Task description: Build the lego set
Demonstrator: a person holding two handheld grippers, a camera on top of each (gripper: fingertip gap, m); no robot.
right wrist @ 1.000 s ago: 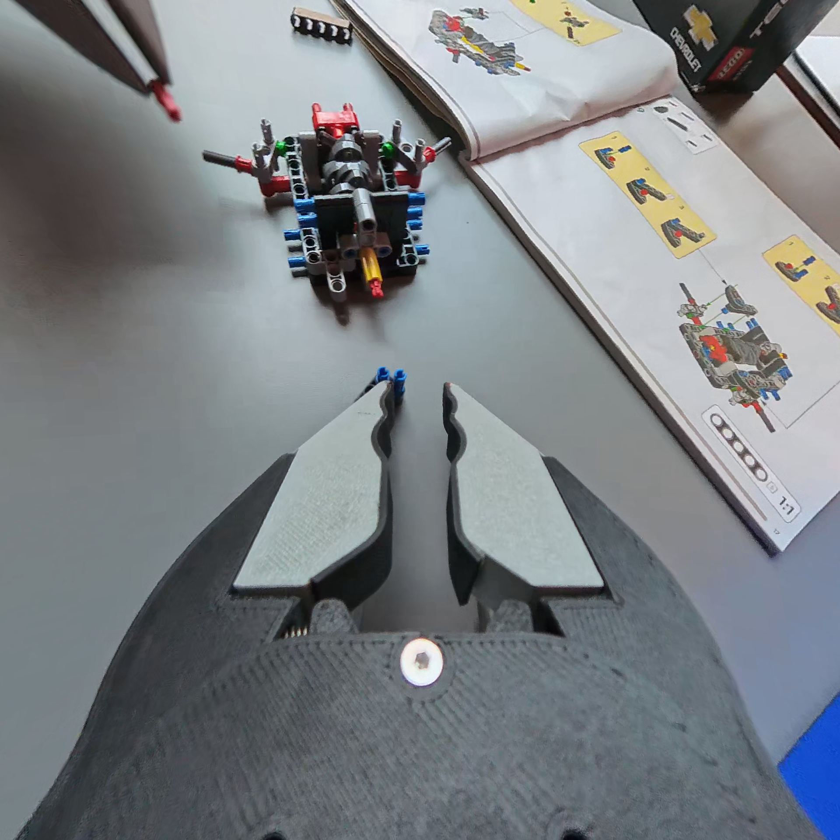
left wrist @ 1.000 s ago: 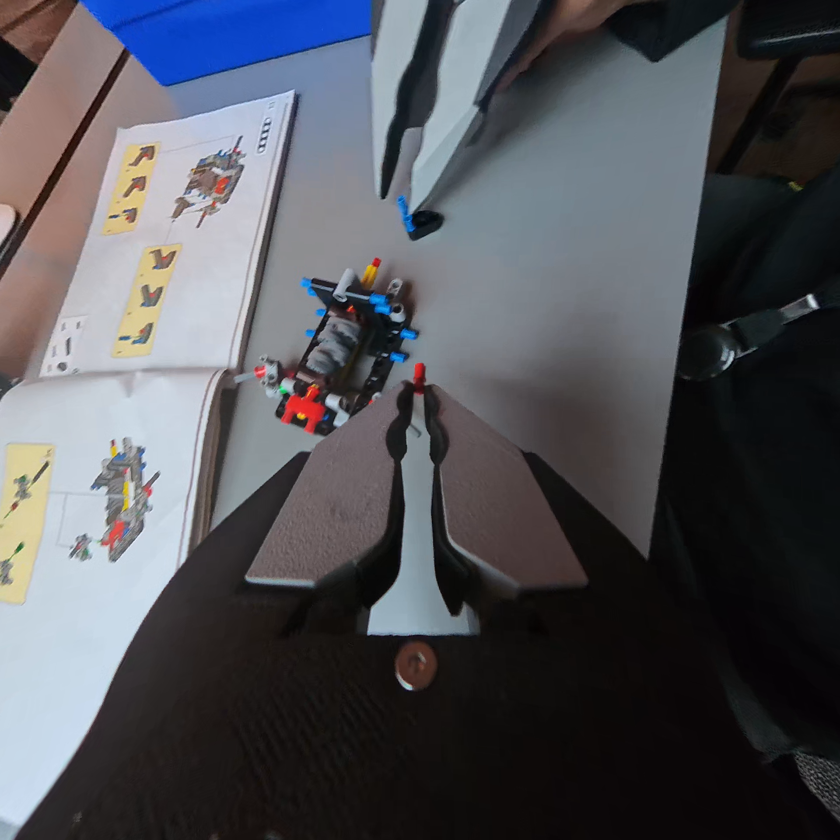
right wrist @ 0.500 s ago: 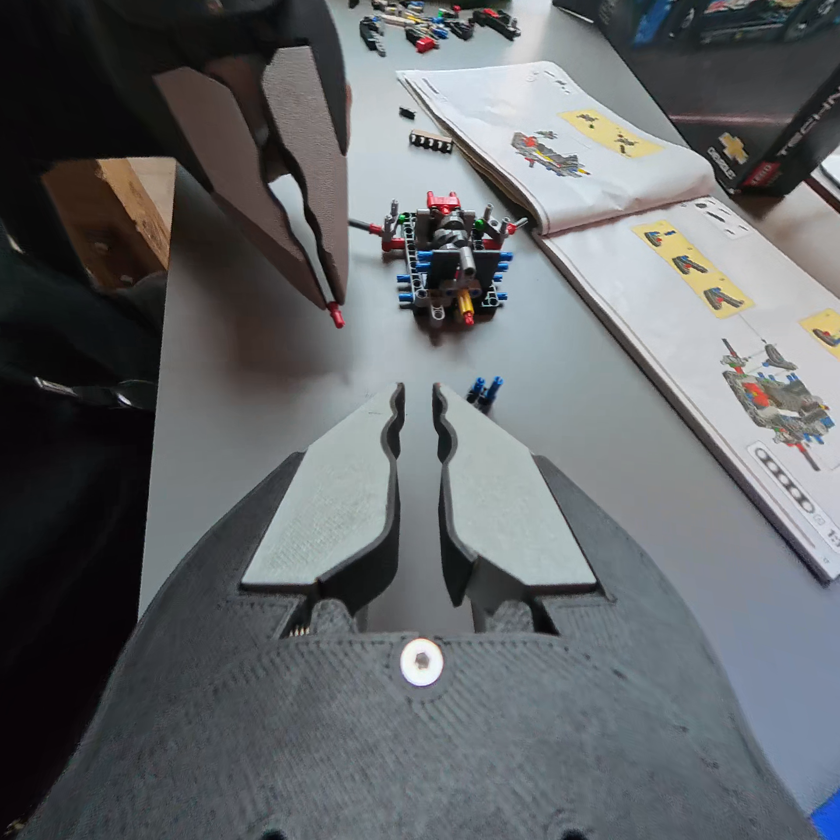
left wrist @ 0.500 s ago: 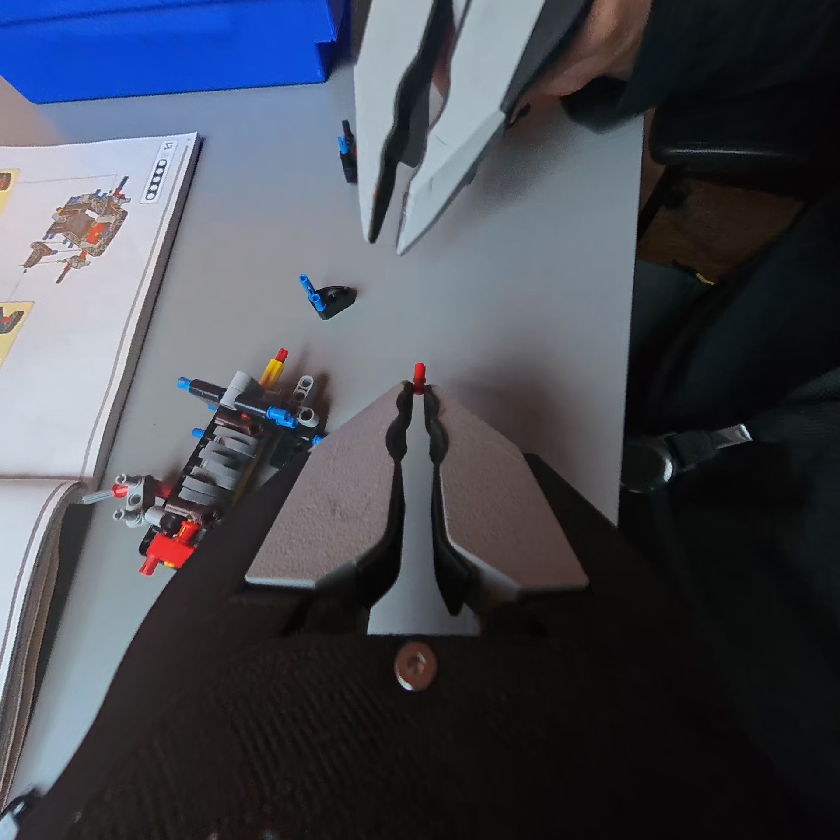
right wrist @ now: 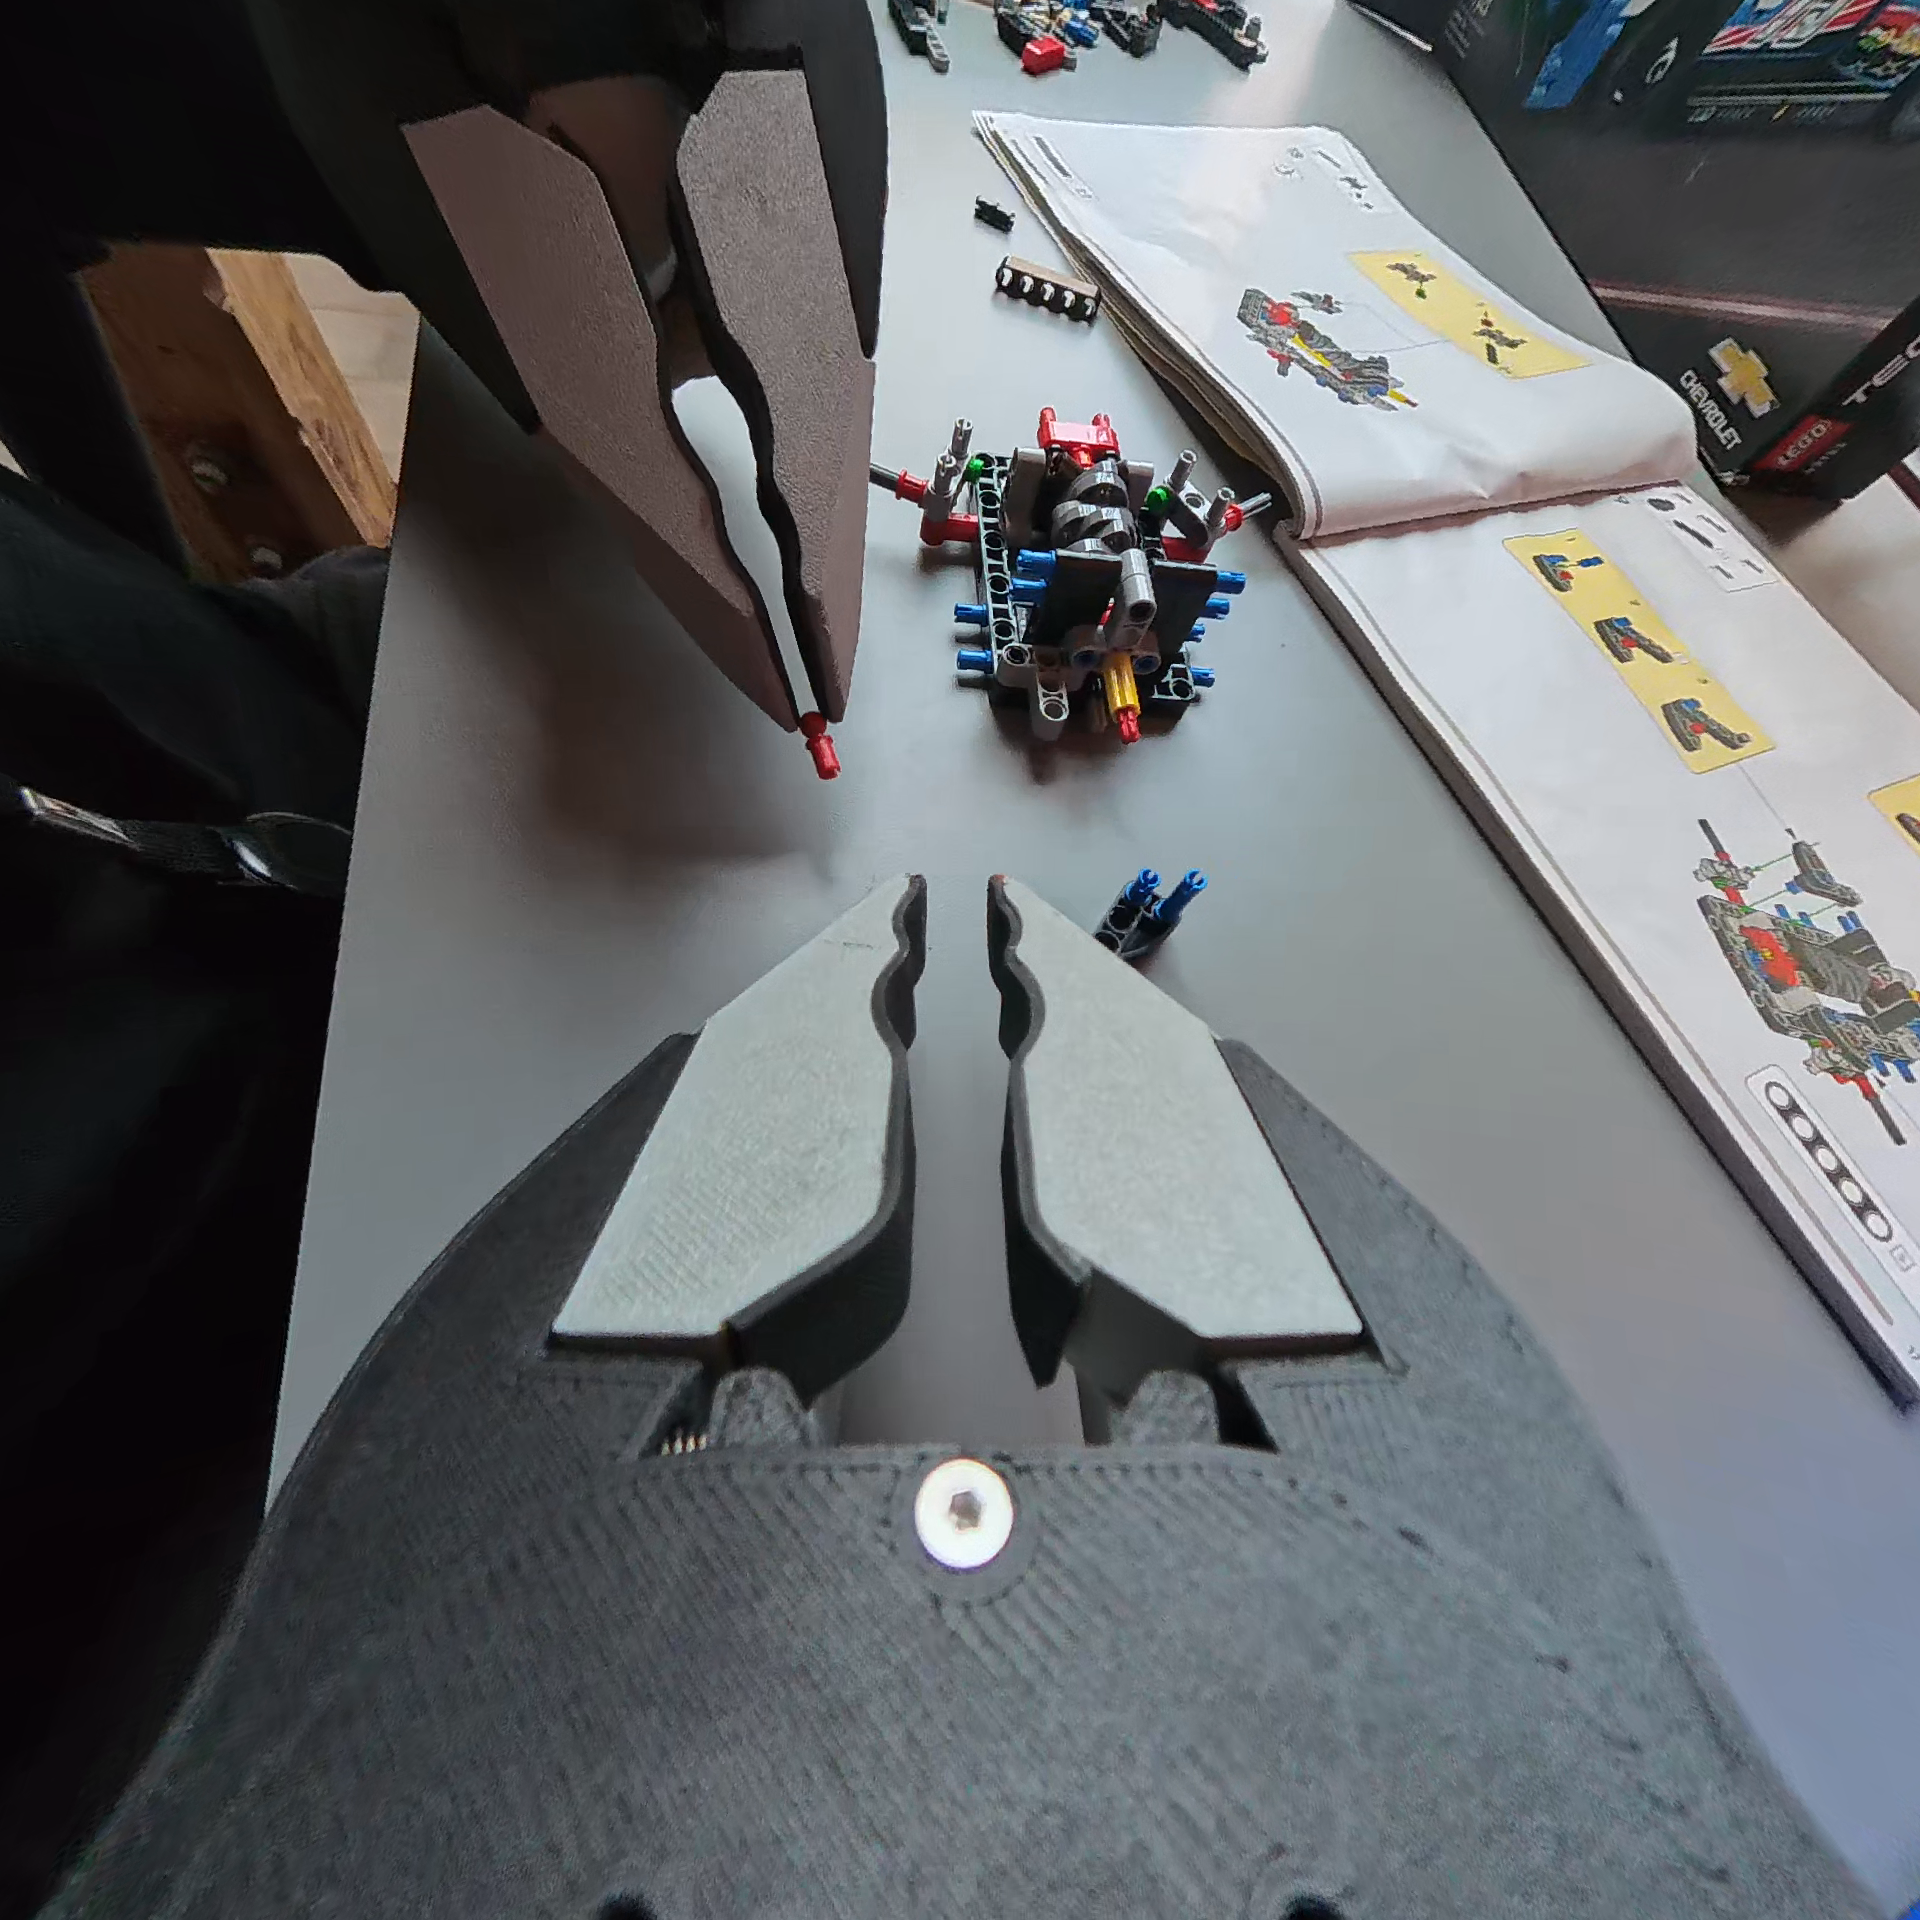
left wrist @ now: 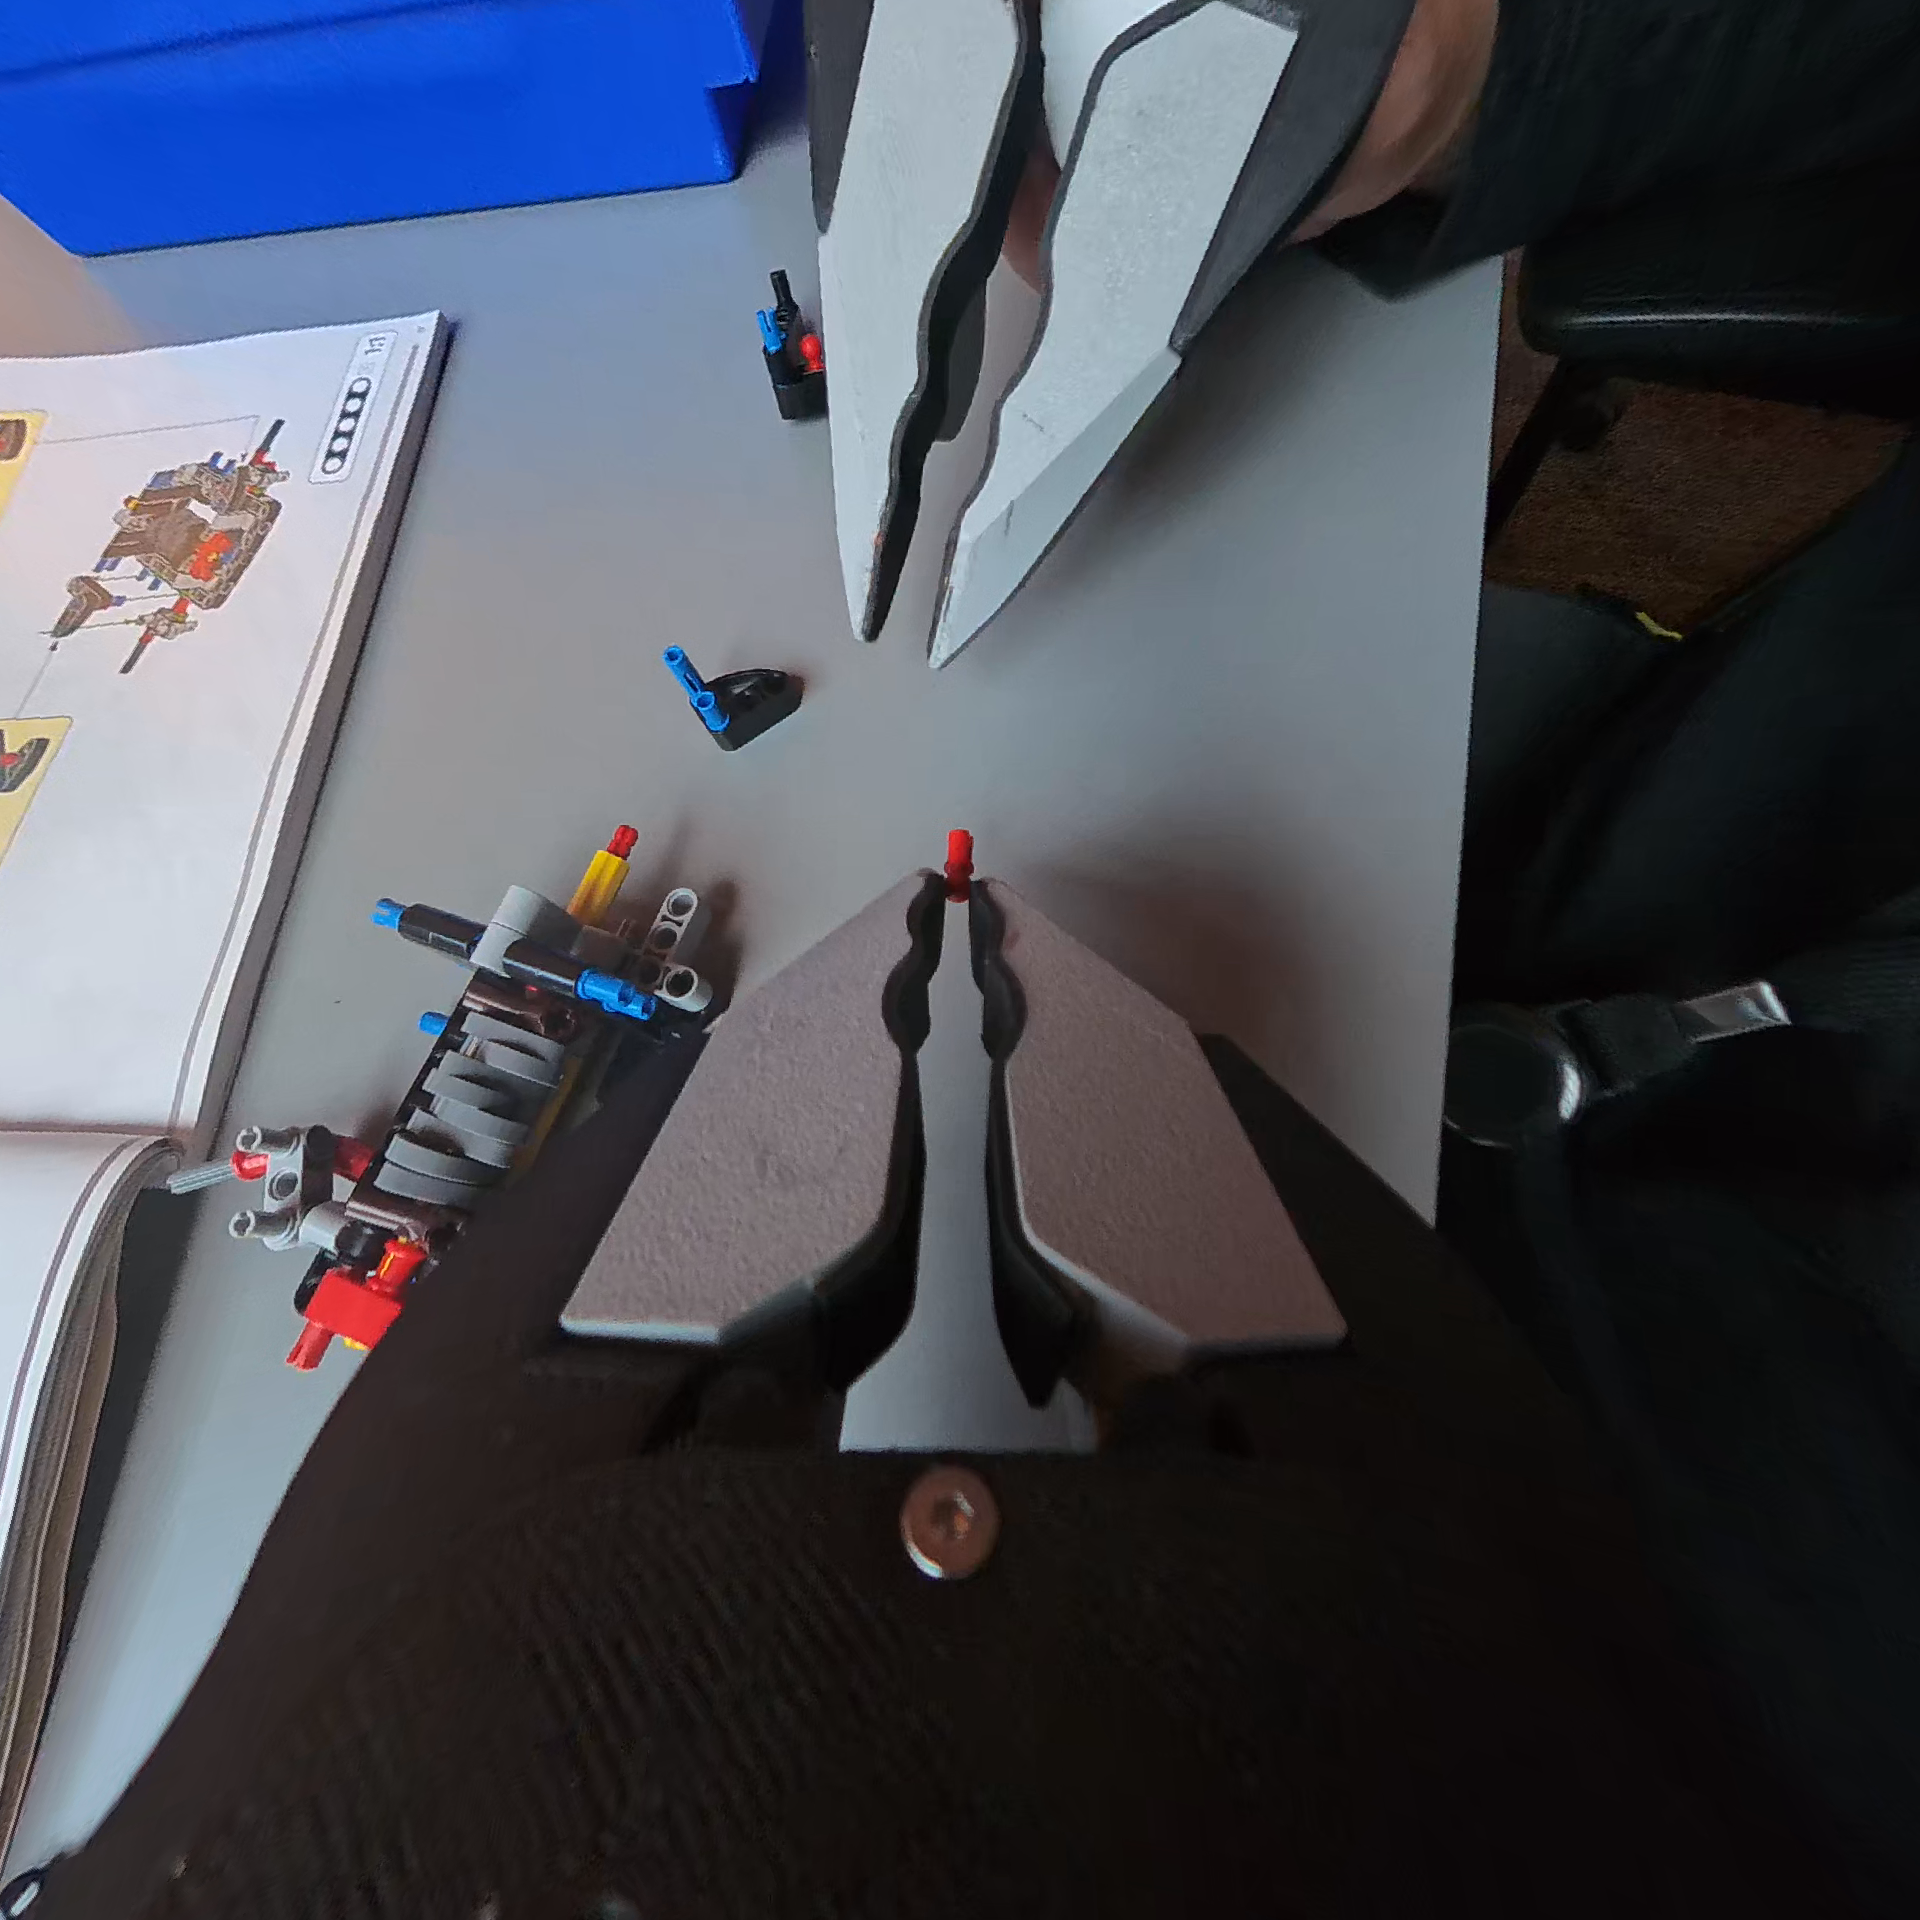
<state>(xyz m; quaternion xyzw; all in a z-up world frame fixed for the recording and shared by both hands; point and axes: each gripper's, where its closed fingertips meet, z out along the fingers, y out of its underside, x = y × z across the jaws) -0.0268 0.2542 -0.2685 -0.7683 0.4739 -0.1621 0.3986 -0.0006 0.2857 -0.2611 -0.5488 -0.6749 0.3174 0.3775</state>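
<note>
- The left gripper [left wrist: 958,883] is closed on a small red pin [left wrist: 958,857], which sticks out past its tips above the bare grey bench [left wrist: 1195,727].
- The right gripper [right wrist: 951,894] holds nothing; a narrow gap shows between its tips, and it hovers over the bench.
- Just to the right of its tips lies a small black piece with two blue pins [right wrist: 1148,909], loose on the bench.
- The partly built model [right wrist: 1091,582] sits further along the bench beside the open instruction booklet [right wrist: 1558,644]; it already has a grey core, a black frame, blue pins along its sides, and red and yellow parts.
- Another small black piece with blue and red pins [left wrist: 792,353] lies near a blue box [left wrist: 364,114].
- A pile of loose parts [right wrist: 1091,26] and a separate black beam [right wrist: 1047,289] wait unused, so the build looks to be at an early to middle stage, with the red pin and both small sub-pieces not yet joined to the model.
</note>
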